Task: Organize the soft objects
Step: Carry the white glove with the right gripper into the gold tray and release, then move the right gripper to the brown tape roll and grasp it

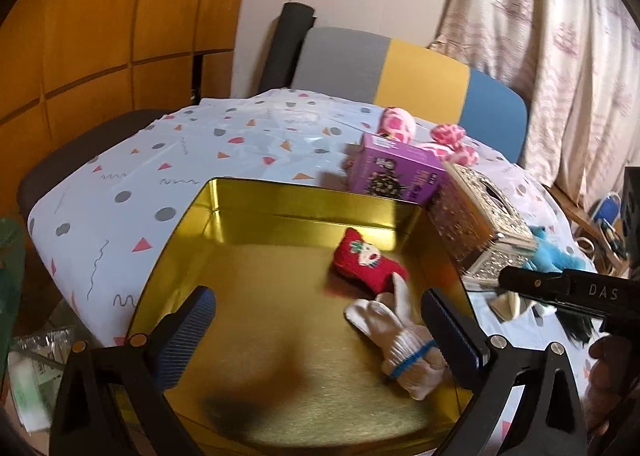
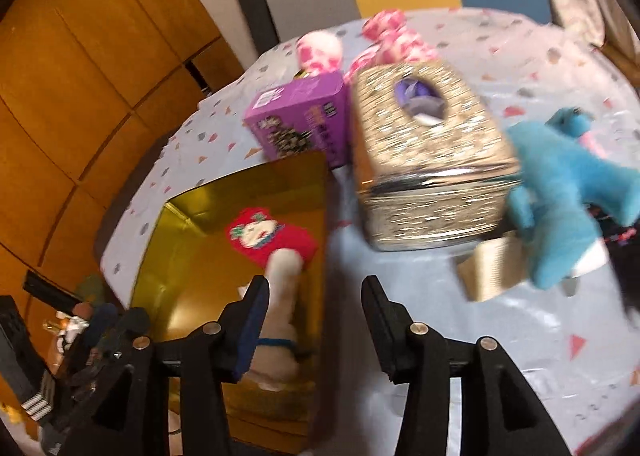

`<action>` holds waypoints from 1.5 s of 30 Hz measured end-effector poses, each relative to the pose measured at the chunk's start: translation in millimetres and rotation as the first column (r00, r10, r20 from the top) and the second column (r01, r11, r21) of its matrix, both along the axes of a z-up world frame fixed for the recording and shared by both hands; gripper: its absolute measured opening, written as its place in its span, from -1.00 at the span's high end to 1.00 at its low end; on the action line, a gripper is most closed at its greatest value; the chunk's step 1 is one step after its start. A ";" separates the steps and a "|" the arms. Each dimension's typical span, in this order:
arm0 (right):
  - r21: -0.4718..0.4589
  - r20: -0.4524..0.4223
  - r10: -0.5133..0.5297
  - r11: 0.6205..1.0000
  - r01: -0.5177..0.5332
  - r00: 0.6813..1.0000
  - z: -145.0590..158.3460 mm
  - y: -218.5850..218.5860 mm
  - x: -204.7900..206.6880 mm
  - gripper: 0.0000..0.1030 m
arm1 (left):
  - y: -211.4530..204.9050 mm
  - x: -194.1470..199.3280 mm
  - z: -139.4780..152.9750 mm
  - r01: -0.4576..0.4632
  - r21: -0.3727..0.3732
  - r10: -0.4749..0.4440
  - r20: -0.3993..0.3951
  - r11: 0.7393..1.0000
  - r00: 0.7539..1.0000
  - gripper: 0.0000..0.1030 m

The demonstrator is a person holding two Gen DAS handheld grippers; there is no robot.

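Now white glove (image 2: 280, 296) lies beside the parted right claw (image 2: 316, 296).

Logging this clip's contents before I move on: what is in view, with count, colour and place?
tin: one, gold, open on the table
sock: one, red with a white figure, inside the tin
glove: one, white with blue cuff band, inside the tin
purple box: one, beyond the tin's far corner
tissue box: one, glittery silver-gold, right of the tin
blue plush: one, right of the tissue box
pink plush: pink-and-white spotted pieces, behind the purple box
tablecloth: one, pale with coloured shapes
chair: one, grey, yellow, blue, behind the table
left gripper: black, open over the tin
right gripper: black, open, nothing held
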State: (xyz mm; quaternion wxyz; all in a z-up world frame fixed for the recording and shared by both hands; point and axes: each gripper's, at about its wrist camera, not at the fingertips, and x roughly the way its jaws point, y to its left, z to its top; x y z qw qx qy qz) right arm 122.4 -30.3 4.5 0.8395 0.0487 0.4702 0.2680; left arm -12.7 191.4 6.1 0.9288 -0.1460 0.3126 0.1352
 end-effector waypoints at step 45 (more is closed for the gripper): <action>0.022 -0.165 -0.798 0.584 0.811 0.579 -25.9 -380.9 35.5 0.05 | -160.7 46.4 10.0 0.476 0.051 -0.468 -0.108 0.878 0.877 -0.99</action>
